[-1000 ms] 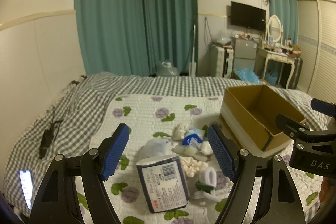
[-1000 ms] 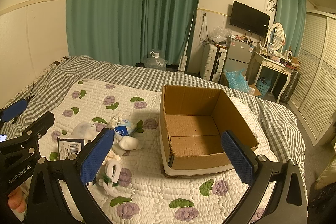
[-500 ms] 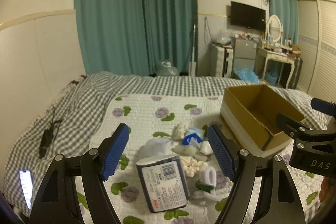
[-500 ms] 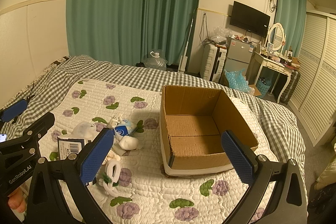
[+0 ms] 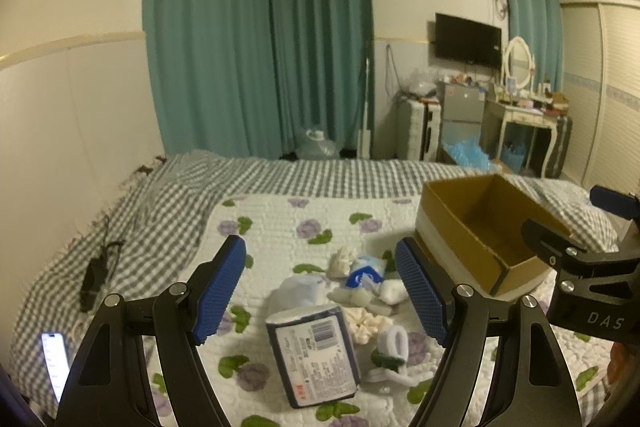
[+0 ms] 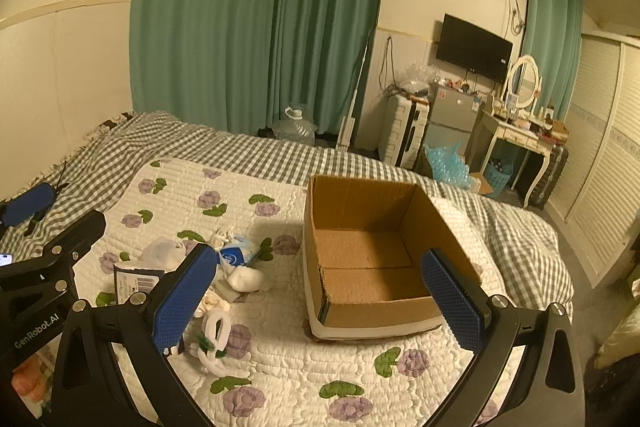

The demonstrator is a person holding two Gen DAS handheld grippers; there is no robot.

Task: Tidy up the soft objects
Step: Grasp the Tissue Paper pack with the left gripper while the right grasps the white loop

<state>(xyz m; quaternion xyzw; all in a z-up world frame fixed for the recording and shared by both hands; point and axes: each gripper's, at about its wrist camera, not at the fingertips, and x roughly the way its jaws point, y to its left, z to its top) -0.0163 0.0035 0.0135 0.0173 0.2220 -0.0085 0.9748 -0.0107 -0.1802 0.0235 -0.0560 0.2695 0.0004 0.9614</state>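
Quilted floral bedspread [image 6: 280,359], rectangular cardboard box [image 6: 372,251]

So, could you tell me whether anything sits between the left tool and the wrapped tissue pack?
Nothing visible does: the left tool is open with the tissue pack lying directly ahead on the quilt, other soft items beyond it.

Home bedroom: bed [image 6: 248,155] w/ checked cover, curtains [image 6: 256,19], wall TV [image 6: 474,47], dressing table [image 6: 516,137].

"DAS" on the right gripper [image 5: 588,211] – "GenRobot.AI" on the left gripper [image 6: 52,211]
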